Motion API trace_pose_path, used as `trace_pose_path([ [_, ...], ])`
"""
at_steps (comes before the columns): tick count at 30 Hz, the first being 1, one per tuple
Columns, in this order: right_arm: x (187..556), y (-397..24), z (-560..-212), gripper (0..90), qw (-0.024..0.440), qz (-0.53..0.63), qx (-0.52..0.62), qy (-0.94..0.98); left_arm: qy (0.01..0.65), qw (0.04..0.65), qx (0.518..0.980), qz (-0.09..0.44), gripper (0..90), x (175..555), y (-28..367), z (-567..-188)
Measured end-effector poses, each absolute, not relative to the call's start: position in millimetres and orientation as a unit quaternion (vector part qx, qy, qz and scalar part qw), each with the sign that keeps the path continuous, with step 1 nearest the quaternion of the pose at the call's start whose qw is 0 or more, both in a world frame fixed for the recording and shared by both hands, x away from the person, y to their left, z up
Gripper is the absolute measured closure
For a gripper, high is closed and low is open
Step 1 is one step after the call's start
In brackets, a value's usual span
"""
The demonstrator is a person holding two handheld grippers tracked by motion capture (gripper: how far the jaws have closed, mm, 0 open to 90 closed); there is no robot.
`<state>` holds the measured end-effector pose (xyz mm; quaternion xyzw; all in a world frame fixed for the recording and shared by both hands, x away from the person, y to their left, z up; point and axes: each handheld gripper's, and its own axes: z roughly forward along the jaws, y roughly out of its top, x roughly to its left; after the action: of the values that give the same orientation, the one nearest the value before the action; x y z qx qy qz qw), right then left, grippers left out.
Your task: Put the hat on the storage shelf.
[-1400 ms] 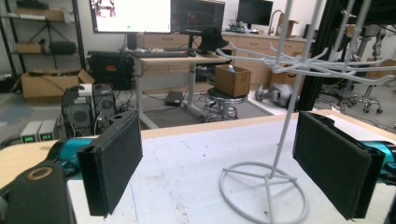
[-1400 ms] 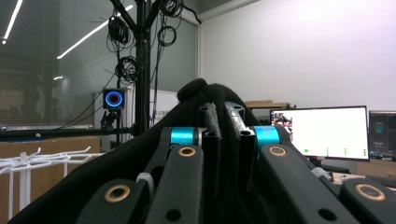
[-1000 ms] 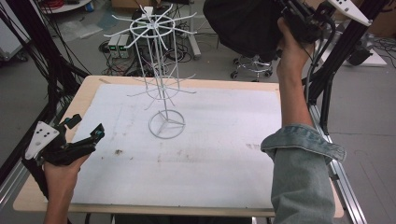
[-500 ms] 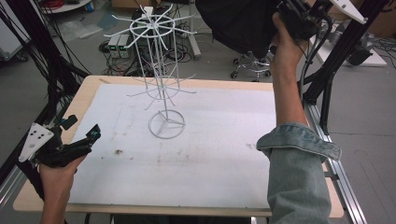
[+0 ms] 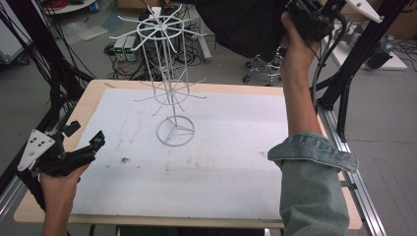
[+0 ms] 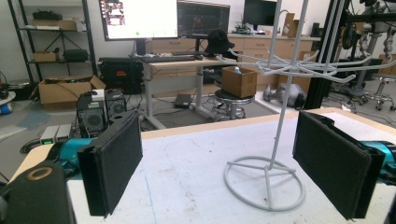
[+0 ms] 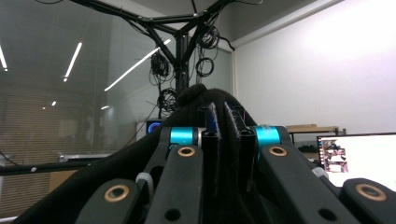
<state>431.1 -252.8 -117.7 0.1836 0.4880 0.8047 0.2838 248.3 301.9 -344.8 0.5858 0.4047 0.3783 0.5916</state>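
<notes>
Now, left tongs (image 5: 84,141): we hold them low at the near left edge of the surface (image 5: 231,191), jaws spread wide, nothing between them.
Right tongs (image 5: 295,12): we hold them raised high beyond the far right corner, jaws pressed together on black fabric (image 5: 241,24).
Wire rack (image 5: 169,83): it stands upright on the white surface, left of centre.

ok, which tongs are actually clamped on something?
The right tongs, raised high at the far right, shut on black fabric. The left tongs gape open, low over the table's left edge.
</notes>
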Motion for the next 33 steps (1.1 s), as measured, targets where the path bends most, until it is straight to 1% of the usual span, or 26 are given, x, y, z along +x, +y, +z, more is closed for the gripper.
trace_pose_path([
  [5,429,-247,-118,85.6,0.269,0.810,0.186,0.487,0.406,0.592,0.584,0.379,16.0,249,303,-345],
  [14,429,-241,-121,85.2,0.268,0.806,0.182,0.496,0.406,0.592,0.584,0.379,16.0,248,303,-345],
  [33,432,-235,-151,83.9,0.243,0.809,0.193,0.499,0.407,0.591,0.584,0.380,16.0,248,304,-346],
])
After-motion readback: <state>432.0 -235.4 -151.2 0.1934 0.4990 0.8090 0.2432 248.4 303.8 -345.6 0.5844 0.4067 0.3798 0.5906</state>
